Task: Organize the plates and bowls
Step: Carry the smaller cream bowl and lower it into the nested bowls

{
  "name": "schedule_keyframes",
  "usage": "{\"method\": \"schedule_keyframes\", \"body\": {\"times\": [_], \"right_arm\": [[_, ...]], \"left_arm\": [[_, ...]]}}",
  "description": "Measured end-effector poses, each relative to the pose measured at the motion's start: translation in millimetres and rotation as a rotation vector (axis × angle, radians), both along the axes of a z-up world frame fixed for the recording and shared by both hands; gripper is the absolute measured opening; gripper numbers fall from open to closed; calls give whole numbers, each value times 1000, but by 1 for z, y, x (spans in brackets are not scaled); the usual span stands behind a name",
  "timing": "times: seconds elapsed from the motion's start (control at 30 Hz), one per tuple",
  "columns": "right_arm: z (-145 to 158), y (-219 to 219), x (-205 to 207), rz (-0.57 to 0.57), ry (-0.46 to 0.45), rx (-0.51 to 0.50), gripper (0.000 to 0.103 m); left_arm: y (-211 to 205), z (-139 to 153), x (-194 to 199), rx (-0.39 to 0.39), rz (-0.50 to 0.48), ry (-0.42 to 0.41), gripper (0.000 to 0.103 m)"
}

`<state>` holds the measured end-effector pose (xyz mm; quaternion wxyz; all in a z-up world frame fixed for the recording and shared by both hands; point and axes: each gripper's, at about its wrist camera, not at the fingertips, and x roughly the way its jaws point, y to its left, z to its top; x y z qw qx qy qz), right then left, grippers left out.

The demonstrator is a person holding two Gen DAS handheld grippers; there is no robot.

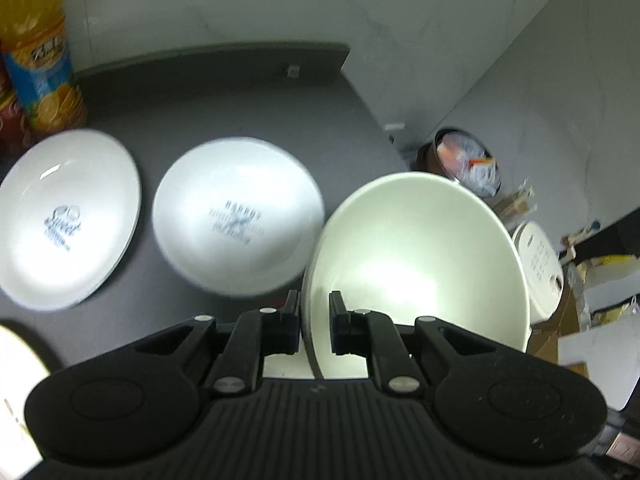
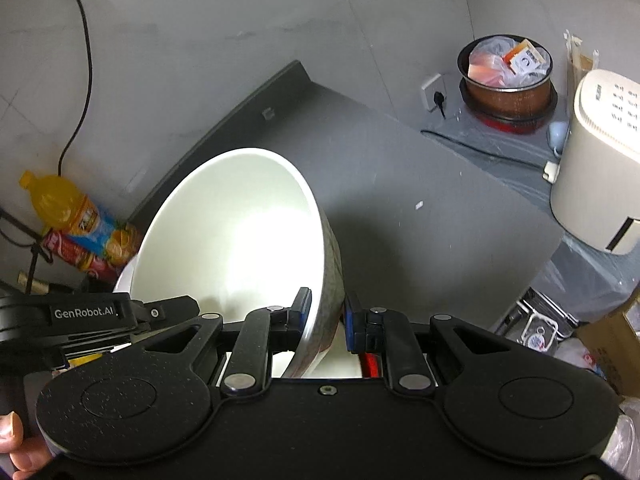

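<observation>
Two grippers each pinch the rim of a bowl, and whether it is one bowl or two the views do not settle. In the left wrist view the left gripper [image 1: 314,300] has its jaws drawn narrow on the near rim of a white bowl [image 1: 416,256], one finger inside and one outside; the bowl is tilted with its hollow toward the camera, and its far side hangs past the right edge of the table [image 1: 240,96]. Its lower rim is hidden behind the gripper body. In the right wrist view the right gripper [image 2: 326,306] is closed likewise on the wall of a pale bowl [image 2: 232,232], tilted open to the left over the dark table; the bowl's foot is hidden behind the fingers, and its outside looks speckled. At the lower left of that view the other gripper's body [image 2: 80,320] juts in, labelled, with a hand [image 2: 16,444] cut off at the corner. Two plates lie flat on the table, apart from each other: a middle plate [image 1: 238,216] and a left plate [image 1: 68,216], both blurred, their blue print hard to read. A juice bottle [image 1: 38,48] stands at the table's far left corner, its top cut off. Off the table's right edge sits a bin [image 2: 508,76].
</observation>
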<state>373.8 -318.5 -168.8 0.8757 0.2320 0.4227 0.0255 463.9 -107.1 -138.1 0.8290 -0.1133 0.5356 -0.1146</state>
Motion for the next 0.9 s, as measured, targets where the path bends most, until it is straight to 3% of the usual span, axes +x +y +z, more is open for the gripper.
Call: {"method": "schedule_keyframes", "body": {"times": [0.33, 0.7, 0.9], "right_arm": [[-10, 18, -28, 31, 55, -8, 17], [-24, 33, -30, 39, 113, -40, 19], [-22, 40, -29, 52, 118, -49, 32]], "left_arm": [[16, -2, -28, 29, -41, 25, 11], [28, -28, -40, 47, -34, 79, 12], [31, -33, -43, 50, -44, 74, 12]]}}
